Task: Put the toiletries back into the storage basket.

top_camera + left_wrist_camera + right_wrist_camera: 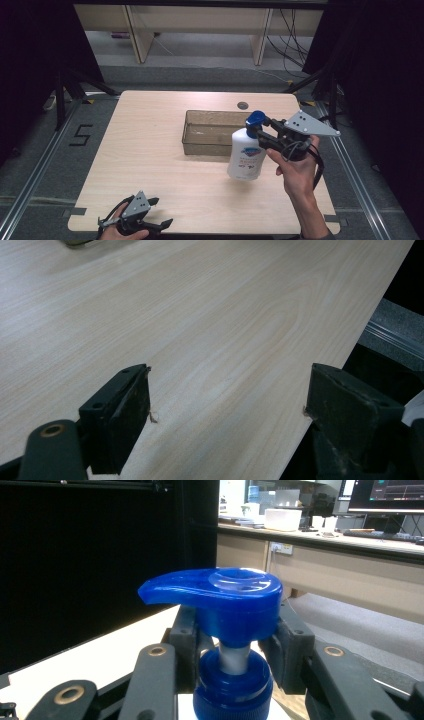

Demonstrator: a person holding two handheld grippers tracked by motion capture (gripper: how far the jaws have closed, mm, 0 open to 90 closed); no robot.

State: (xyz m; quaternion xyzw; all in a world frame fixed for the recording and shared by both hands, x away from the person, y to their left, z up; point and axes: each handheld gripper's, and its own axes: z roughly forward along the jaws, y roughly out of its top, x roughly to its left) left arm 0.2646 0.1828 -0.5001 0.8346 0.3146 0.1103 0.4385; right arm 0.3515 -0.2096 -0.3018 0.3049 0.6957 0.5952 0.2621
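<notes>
At the bottom left of the high view, the left gripper (152,226) sat at the near edge of the wooden table (150,150). Its jaws were wide apart with nothing between them. In the left gripper view, bare wood showed between the two black pads.

Further up, at the middle right, a hand (295,172) held the right gripper (260,132). Its jaws were squeezed tight on the neck of a white soap pump bottle (246,157), just under the blue pump head (220,597). The bottle looked lifted off the table, maybe tipped a little.

Just behind the bottle, near the middle of the frame, sat a clear brownish plastic bin (200,145).
</notes>
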